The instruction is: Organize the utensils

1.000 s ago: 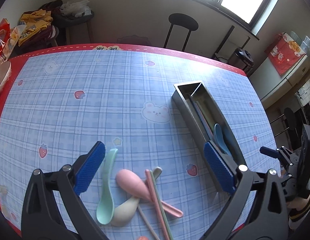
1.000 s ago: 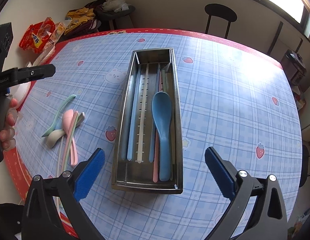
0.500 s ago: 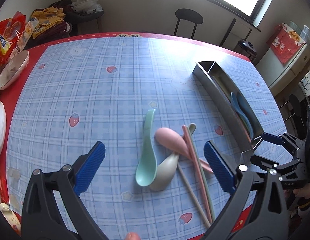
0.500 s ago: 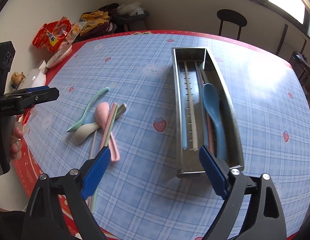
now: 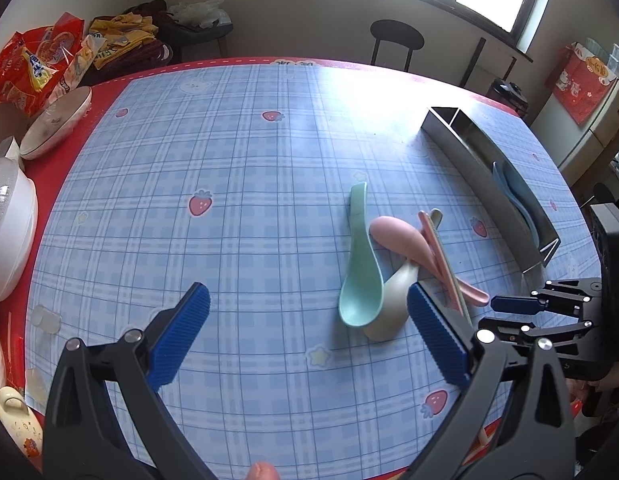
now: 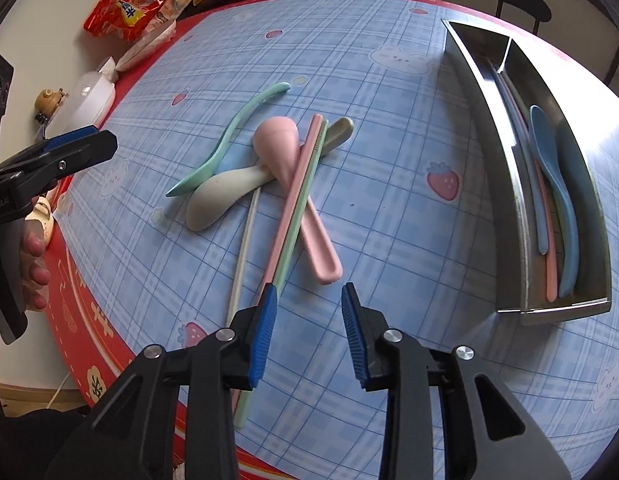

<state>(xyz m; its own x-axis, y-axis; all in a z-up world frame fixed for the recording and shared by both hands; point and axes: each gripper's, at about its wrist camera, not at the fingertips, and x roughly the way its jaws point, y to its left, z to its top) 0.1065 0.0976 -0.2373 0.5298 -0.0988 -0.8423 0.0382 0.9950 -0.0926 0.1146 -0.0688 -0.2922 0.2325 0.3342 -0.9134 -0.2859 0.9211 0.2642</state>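
Note:
A pile of loose utensils lies on the plaid tablecloth: a mint spoon [image 6: 229, 140] [image 5: 359, 264], a beige spoon [image 6: 225, 196] [image 5: 389, 300], a pink spoon [image 6: 293, 184] [image 5: 405, 240], and pink, green and white chopsticks [image 6: 297, 196]. A steel utensil tray [image 6: 505, 184] [image 5: 481, 176] at the right holds a blue spoon [image 6: 553, 184] and chopsticks. My right gripper [image 6: 309, 332] is open with narrowed jaws, empty, just short of the near ends of the chopsticks. My left gripper [image 5: 309, 336] is wide open and empty, left of the pile.
White bowls [image 5: 9, 224] [image 5: 53, 124] and red snack bags [image 5: 33, 68] sit along the table's left edge. A small yellow teapot figure [image 5: 13, 420] stands at the near left corner. A black stool [image 5: 395, 40] stands beyond the far edge.
My right gripper swung left from the tray to the pile and its jaws narrowed. My left gripper drifted left, away from the utensils. Nothing was picked up.

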